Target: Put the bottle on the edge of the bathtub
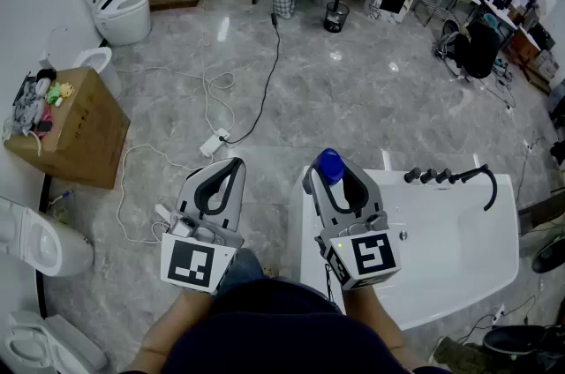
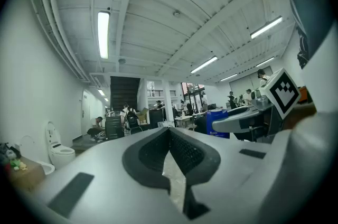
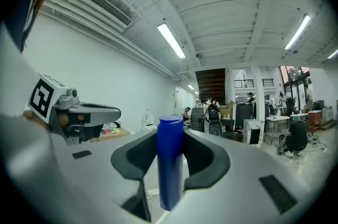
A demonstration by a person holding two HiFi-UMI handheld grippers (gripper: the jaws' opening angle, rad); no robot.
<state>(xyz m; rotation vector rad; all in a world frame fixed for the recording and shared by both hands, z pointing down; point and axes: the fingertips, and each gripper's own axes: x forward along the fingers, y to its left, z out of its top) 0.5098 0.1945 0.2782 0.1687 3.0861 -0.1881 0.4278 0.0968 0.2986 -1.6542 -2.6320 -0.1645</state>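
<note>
A blue bottle stands upright between the dark pads of my right gripper, which is shut on it. In the head view the bottle's blue cap pokes up between the jaws of the right gripper, held over the near left rim of the white bathtub. My left gripper hovers over the marble floor to the left of the tub. Its tips meet and nothing is between them. The left gripper view shows the closed pads and the right gripper with the blue bottle beside it.
Black taps and a hose sit on the tub's far rim. A cardboard box with small items stands at the left, toilets along the left wall, a white cable and power strip on the floor. People and desks are at the far right.
</note>
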